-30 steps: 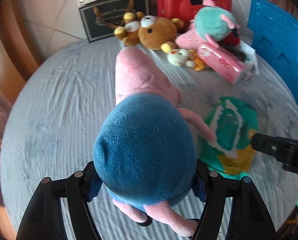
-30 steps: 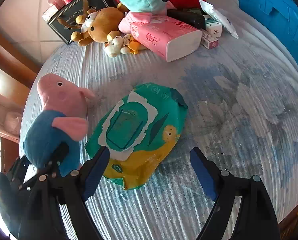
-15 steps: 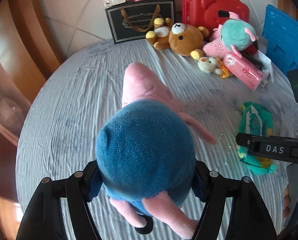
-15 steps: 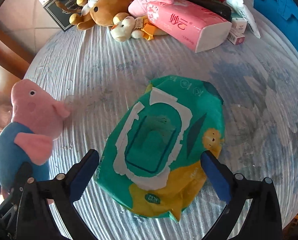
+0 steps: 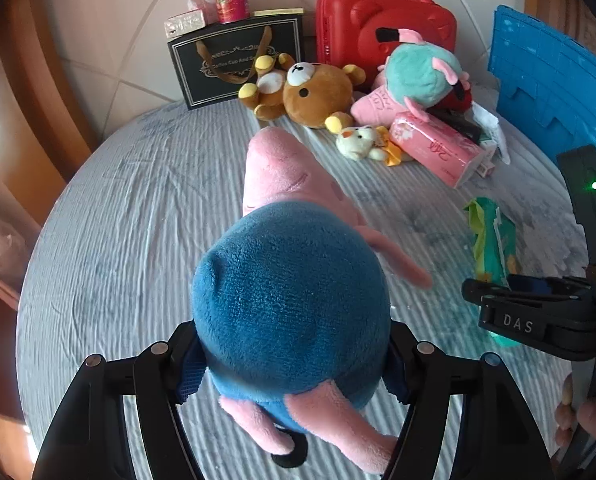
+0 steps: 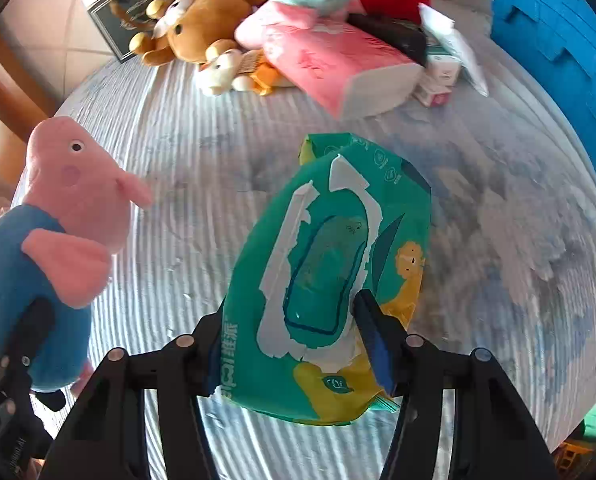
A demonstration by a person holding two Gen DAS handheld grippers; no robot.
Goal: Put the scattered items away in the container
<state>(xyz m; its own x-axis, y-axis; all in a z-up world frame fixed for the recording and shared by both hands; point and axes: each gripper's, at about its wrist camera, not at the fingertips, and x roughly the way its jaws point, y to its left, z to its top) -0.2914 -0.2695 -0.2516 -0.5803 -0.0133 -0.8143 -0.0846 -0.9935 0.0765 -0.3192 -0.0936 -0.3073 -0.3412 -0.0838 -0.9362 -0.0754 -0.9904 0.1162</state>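
I am holding two grippers over a bed covered in a ribbed grey-white sheet (image 5: 146,208). Farthest left, my left gripper (image 5: 294,360) is grasping a soft plush pig with a pink head and blue body (image 5: 290,292) — its blue-padded fingers (image 5: 190,372) are pressing into the blue belly from both sides, and the toy is hanging clear of the sheet, snout pointing away from me.

Moving right, my right gripper (image 6: 294,344) has just been closing its jaws, and a crinkly green and yellow wet-wipe pack (image 6: 330,272) is now pinched between them, buckling and tilting up off the sheet.

Along the far edge of the bed, a black gift bag with gold lettering (image 5: 234,64) is standing at the left, with a brown teddy bear (image 5: 310,92) lying just in front. A red hard-shell case (image 5: 382,28) is sitting next, then a teal round plush (image 5: 418,76) resting against a pink tissue pack (image 5: 438,148). At the far right, a blue plastic crate (image 5: 554,92) — the container — is standing at the bed's edge.
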